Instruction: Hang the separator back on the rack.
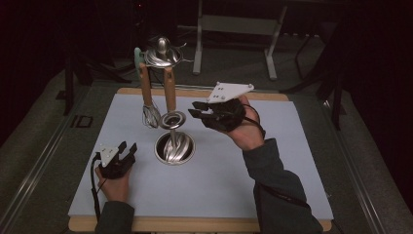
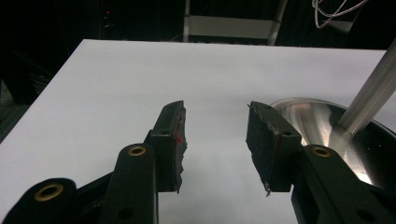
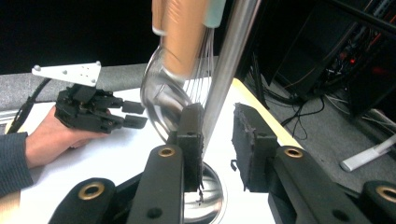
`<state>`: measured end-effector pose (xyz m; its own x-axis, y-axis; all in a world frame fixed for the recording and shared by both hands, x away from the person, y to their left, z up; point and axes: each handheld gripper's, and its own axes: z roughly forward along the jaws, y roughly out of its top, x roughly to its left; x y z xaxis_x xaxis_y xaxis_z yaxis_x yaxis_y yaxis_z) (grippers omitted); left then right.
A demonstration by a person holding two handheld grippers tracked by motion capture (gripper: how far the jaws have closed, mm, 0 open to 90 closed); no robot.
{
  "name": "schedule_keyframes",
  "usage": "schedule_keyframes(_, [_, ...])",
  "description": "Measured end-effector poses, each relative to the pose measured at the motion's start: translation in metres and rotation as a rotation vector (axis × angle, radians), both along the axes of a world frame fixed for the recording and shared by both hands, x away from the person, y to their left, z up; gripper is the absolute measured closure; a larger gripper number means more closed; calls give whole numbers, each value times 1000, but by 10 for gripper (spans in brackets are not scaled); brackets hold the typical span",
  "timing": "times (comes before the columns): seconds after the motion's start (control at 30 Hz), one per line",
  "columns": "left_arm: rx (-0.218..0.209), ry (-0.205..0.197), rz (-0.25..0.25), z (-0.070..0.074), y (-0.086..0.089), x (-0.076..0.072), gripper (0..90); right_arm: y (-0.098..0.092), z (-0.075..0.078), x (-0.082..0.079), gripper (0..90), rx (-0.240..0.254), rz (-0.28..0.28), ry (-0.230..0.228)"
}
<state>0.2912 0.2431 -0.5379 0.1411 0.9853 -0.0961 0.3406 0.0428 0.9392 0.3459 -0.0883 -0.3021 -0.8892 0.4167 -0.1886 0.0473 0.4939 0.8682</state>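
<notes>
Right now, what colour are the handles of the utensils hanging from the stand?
Light brown, like wood; the handles show best in the high view.

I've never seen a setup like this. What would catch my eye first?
A shiny metal utensil stand rises from a round steel base mid-table, with a whisk and wooden-handled tools hanging from its top. The right hand-held gripper is raised just right of its pole, jaws open; the left hand-held gripper rests left of the base.

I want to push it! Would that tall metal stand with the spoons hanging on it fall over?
Probably, if pushed high. The stand is a thin pole on a small round base, and the whisk and ladle hang near its top, so it looks top-heavy. They would likely swing. The shiny metal may be slippery.
</notes>
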Motion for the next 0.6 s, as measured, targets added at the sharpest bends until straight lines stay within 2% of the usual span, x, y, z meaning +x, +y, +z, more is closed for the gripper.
schedule_keyframes(0.17, [0, 0, 0, 0, 0, 0, 572, -6, -13, 5, 712, -32, -23, 15])
schedule_keyframes(0.5, [2, 0, 0, 0, 0, 0, 572, -22, -36, 10, 697, -46, -63, 54])
schedule_keyframes(0.53, [0, 0, 0, 0, 0, 0, 572, -33, -54, 14, 685, -51, -91, 83])
schedule_keyframes(0.57, [0, 0, 0, 0, 0, 0, 572, -33, -54, 14, 685, -51, -91, 83])
schedule_keyframes(0.6, [-1, 2, 0, 0, 0, 0, 572, -42, -70, 16, 667, -69, -129, 96])
